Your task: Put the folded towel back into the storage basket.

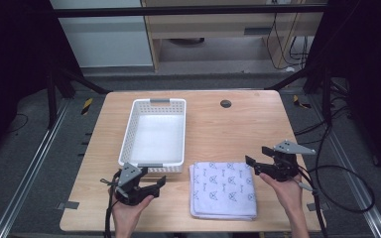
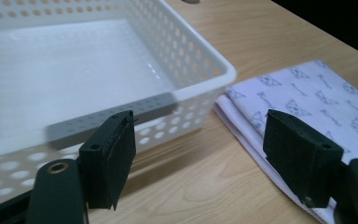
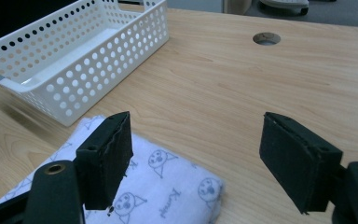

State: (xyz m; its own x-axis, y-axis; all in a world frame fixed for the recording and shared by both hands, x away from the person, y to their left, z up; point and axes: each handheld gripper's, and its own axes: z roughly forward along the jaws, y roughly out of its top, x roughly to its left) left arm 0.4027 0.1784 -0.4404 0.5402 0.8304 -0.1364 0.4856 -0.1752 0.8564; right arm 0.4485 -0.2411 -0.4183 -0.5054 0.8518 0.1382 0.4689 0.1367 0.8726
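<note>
- The whole table point(image 1: 218, 124) is seen from the high view, with the basket point(image 1: 155, 131) at centre-left and the folded cloth point(image 1: 223, 188) just beside the basket's near right corner.
- A round hole point(image 3: 266, 38) in the table top is shown clearly in the right gripper view.
- The cloth is white with a small printed pattern, folded flat; its near edge is cut off in both gripper views.
- The left gripper point(image 1: 151, 184) is held left of the cloth, jaws apart, nothing between them.
- The right gripper point(image 1: 255, 159) is held at the cloth's far right corner, jaws apart and empty.
</note>
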